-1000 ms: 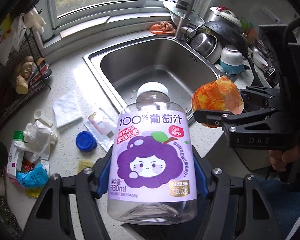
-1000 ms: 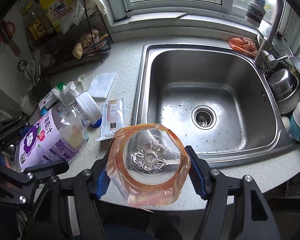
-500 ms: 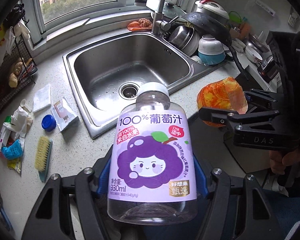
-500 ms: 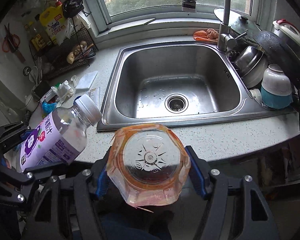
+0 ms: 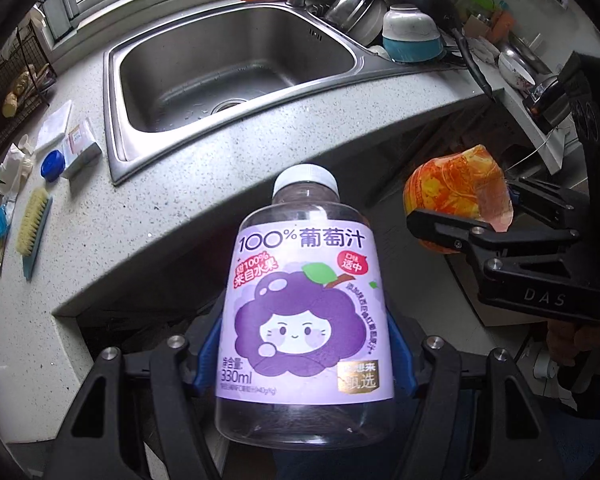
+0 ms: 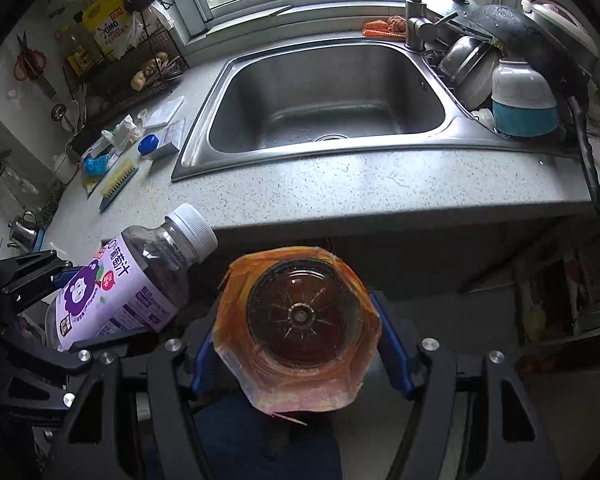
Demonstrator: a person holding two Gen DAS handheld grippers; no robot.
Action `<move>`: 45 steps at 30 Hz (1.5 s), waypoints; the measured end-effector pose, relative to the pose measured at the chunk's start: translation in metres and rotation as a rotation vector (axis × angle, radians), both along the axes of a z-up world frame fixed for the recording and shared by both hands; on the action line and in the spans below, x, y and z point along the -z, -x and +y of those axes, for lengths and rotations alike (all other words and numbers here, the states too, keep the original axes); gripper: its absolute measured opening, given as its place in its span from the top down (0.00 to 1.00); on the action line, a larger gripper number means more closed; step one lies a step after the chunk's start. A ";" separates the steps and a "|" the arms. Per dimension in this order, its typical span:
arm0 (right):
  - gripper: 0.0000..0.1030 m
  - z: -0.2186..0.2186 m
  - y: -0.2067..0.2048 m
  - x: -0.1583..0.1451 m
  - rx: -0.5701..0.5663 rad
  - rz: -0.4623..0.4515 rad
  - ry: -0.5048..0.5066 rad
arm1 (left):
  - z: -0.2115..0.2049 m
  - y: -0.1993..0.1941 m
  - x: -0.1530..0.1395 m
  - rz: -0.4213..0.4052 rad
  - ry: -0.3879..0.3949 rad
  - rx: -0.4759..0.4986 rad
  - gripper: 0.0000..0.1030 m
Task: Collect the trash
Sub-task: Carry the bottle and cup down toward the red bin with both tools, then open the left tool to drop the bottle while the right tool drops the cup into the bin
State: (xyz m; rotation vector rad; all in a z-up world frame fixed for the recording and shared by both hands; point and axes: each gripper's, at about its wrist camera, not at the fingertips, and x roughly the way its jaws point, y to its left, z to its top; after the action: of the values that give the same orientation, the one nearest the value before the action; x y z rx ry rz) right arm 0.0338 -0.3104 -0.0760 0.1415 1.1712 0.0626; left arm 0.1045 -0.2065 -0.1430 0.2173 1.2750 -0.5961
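Left wrist view: the left gripper (image 5: 306,356) pinches a clear grape-juice bottle (image 5: 305,312) between its blue-padded fingers (image 5: 208,344), which press on the lower sides of the purple label. The bottle's long axis runs along the fingers, white cap (image 5: 305,178) pointing away from the camera and base toward it. The bottle hangs in front of the tabletop (image 5: 204,184) edge, over the dark space below it, not above the sink (image 5: 236,60).

Right wrist view: the right gripper (image 6: 300,344) pinches an orange-wrapped bottle (image 6: 298,328), one finger (image 6: 394,348) on each side of its wrapper. Its ribbed clear base faces the camera, so its long axis also lies along the fingers; the far end is hidden. In the left wrist view the same bottle (image 5: 458,200) is held to the right of the juice bottle, apart from it.

On the tabletop left of the sink lie a scrubbing brush (image 6: 118,182), a blue lid (image 6: 148,145) and crumpled wrappers (image 6: 96,162). Stacked dishes (image 6: 524,100) stand right of the sink.
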 end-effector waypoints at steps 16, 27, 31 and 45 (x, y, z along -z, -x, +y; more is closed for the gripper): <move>0.37 0.016 -0.001 0.126 0.037 0.141 -0.023 | 0.008 -0.009 0.145 0.231 -0.008 -0.074 0.36; 0.37 0.008 -0.025 0.233 0.062 0.185 0.012 | 0.010 -0.029 0.265 0.269 -0.049 -0.147 0.36; 0.37 0.005 -0.028 0.258 0.080 0.195 0.019 | 0.003 -0.035 0.286 0.284 -0.049 -0.150 0.36; 0.37 0.001 -0.022 0.266 0.131 0.212 0.021 | -0.003 -0.028 0.294 0.217 -0.099 -0.161 0.25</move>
State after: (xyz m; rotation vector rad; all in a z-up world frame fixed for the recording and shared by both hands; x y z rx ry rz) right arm 0.0554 -0.3097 -0.3422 0.2094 1.3712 -0.0820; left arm 0.1327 -0.2091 -0.4371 0.1324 1.5181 -0.4268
